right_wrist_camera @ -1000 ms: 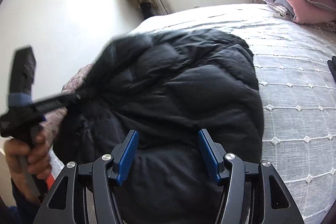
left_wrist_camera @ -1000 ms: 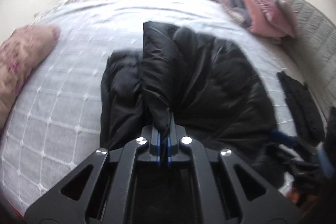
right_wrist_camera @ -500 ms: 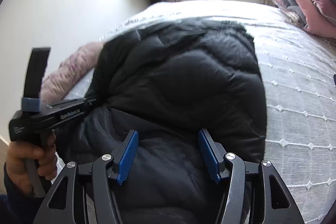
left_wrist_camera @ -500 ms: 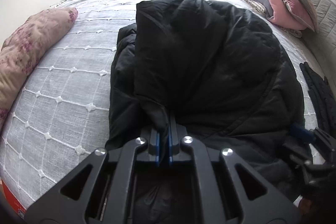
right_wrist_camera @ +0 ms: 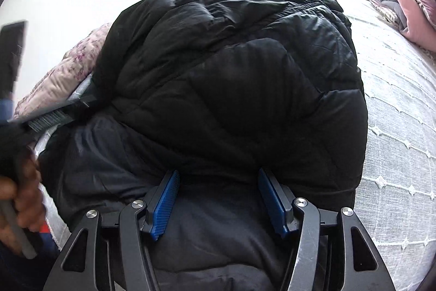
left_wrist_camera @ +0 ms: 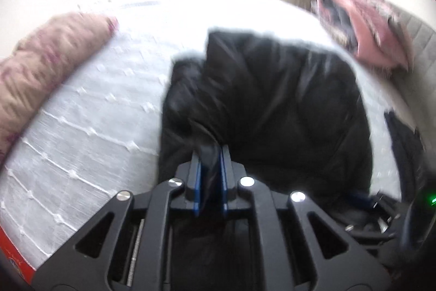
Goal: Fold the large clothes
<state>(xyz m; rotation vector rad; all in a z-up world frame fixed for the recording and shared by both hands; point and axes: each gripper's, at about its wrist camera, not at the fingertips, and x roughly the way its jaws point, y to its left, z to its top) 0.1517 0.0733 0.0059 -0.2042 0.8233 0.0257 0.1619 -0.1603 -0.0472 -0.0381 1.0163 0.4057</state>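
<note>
Bedspread point(left_wrist_camera: 90, 111) takes up most of the view, with the black puffer jacket point(right_wrist_camera: 234, 78) lying doubled over on it (mid-fold, I'd say). Left gripper point(left_wrist_camera: 209, 154) is opening with a pinch of jacket fabric between its jaws; right gripper point(right_wrist_camera: 218, 182) hovers spread over the near hem. Next up: grab that hem.
</note>
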